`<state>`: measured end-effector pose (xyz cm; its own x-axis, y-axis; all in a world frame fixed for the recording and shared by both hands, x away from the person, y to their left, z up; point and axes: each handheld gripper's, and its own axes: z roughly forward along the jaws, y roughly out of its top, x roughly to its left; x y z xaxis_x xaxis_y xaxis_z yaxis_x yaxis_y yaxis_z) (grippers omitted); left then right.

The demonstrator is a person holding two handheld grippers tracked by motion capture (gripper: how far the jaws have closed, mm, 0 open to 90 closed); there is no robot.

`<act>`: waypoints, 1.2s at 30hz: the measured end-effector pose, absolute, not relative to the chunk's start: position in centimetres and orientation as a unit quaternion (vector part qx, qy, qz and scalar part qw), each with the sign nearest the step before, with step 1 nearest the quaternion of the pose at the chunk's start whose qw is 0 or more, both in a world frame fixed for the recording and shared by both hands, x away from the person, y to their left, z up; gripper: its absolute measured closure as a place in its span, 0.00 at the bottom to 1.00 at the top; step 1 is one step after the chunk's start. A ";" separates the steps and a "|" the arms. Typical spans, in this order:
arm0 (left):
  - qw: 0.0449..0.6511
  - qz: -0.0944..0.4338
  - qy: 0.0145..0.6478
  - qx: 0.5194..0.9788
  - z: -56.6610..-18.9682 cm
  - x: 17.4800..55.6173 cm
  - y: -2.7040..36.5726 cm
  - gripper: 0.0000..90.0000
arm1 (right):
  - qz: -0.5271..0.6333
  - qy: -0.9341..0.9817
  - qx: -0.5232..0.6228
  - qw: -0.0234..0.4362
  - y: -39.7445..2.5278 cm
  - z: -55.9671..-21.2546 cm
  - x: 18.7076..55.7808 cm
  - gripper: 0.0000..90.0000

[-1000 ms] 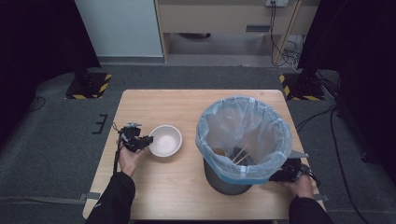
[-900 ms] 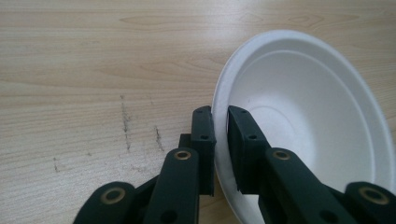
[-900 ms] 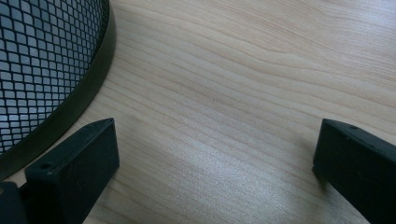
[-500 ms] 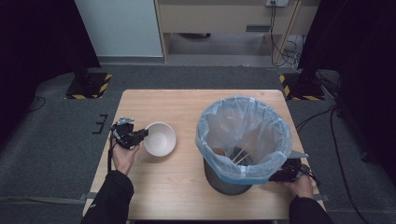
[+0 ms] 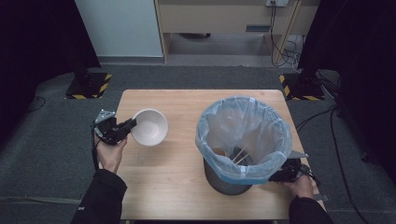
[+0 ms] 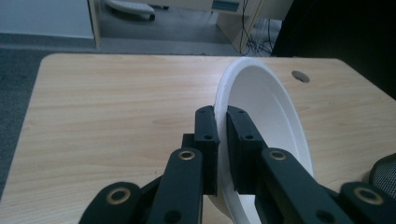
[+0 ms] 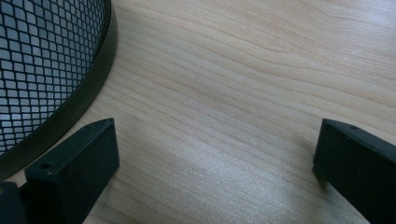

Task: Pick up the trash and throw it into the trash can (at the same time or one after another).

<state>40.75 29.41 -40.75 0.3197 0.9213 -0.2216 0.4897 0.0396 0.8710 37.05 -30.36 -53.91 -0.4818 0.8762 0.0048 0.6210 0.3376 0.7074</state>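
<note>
The left gripper (image 5: 127, 126) pinches the rim of the white bowl (image 5: 150, 127), left of centre in the high view, tilted on its edge above the table (image 5: 187, 100). The bin (image 5: 243, 135) with the blue bag stands to its right, so I think the bowl must travel rightwards. The right gripper (image 5: 280, 176) rests spread at the bin's foot, lower right.

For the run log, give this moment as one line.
left gripper: shut on round white bowl, tilted | right gripper: open beside black mesh bin
</note>
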 end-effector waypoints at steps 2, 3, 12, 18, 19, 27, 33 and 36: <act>0.487 0.230 0.534 0.652 -40.2 40.5 29.6 0.92 | 0.331 0.795 0.471 0.193 -30.4 -53.9 37.1 0.00; 0.487 0.230 0.534 0.652 -40.2 40.5 29.6 0.92 | 0.331 0.795 0.471 0.193 -30.4 -53.9 37.1 0.00; 0.530 0.255 0.509 0.629 -36.9 38.9 29.9 0.92 | 0.331 0.795 0.471 0.193 -30.4 -53.9 37.0 0.00; 0.556 0.265 0.491 0.616 -35.1 37.9 29.9 0.92 | 0.331 0.795 0.471 0.193 -30.4 -53.9 37.0 0.00; 0.560 0.267 0.487 0.614 -34.7 37.7 29.8 0.92 | 0.331 0.795 0.471 0.193 -30.4 -53.9 37.0 0.00; 0.589 0.282 0.456 0.605 -32.3 36.2 29.4 0.92 | 0.331 0.795 0.471 0.193 -30.4 -53.9 37.0 0.00; 0.611 0.293 0.425 0.600 -30.4 34.7 28.6 0.92 | 0.331 0.795 0.471 0.193 -30.4 -53.9 37.0 0.00; 0.621 0.294 0.413 0.597 -29.8 34.2 28.2 0.92 | 0.331 0.795 0.471 0.193 -30.4 -53.9 37.0 0.00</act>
